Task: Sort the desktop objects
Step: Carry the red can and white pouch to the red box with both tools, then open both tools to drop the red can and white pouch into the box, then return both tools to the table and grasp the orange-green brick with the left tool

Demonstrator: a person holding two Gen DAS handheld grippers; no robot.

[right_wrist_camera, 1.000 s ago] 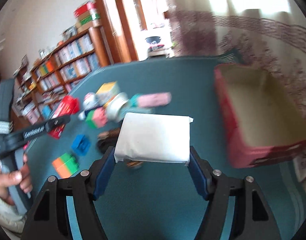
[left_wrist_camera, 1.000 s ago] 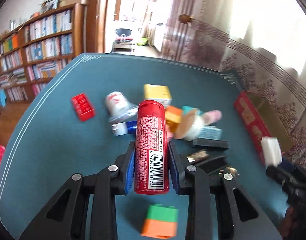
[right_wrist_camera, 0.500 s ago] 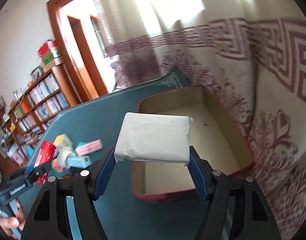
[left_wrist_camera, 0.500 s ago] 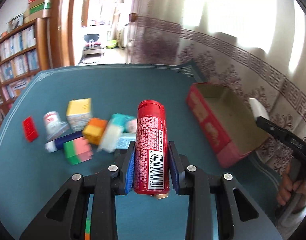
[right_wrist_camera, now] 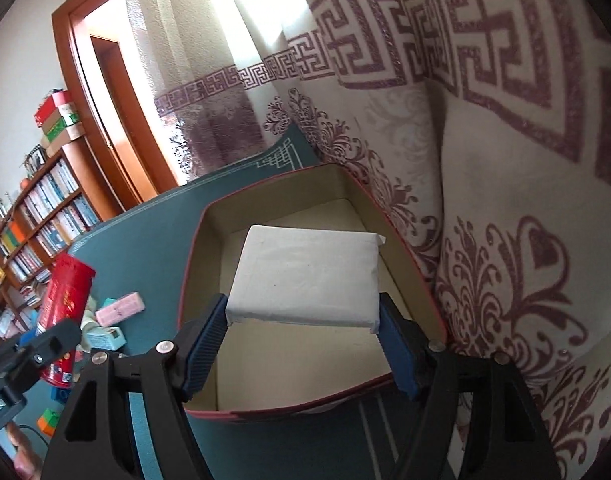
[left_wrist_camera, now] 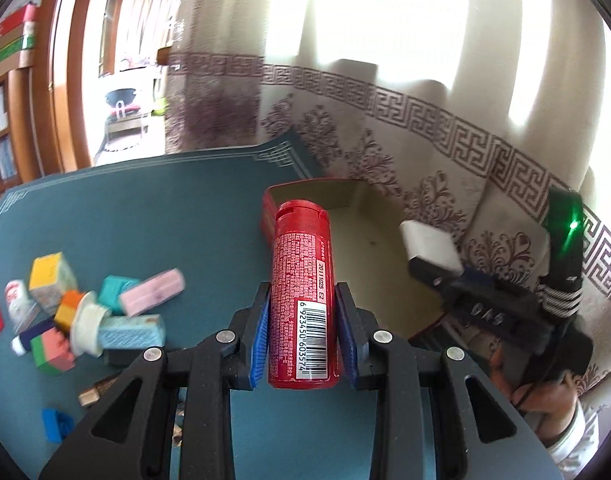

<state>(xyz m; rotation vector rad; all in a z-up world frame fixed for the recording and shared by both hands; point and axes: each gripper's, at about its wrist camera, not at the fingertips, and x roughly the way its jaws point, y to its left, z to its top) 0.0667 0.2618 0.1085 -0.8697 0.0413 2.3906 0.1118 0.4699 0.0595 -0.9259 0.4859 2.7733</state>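
My left gripper (left_wrist_camera: pixel 303 340) is shut on a red cylindrical can (left_wrist_camera: pixel 303 292) with a barcode label, held above the teal table just left of the red open box (left_wrist_camera: pixel 273 208). My right gripper (right_wrist_camera: pixel 303 344) is shut on a white flat packet (right_wrist_camera: pixel 305 276) and holds it over the inside of the red box (right_wrist_camera: pixel 193 256). The right gripper with the white packet (left_wrist_camera: pixel 425 244) also shows in the left wrist view, and the red can (right_wrist_camera: pixel 63 300) in the right wrist view.
A pile of coloured blocks, erasers and small boxes (left_wrist_camera: pixel 93 308) lies on the teal table mat (left_wrist_camera: pixel 145 200) at the left. A blue brick (left_wrist_camera: pixel 55 428) lies nearer. A patterned curtain (right_wrist_camera: pixel 505 200) hangs right behind the box. Bookshelves (right_wrist_camera: pixel 37 224) stand far left.
Both grippers swung right toward the red box. The white packet moved from in front of the box to over its inside; the can came up beside the box's left wall.
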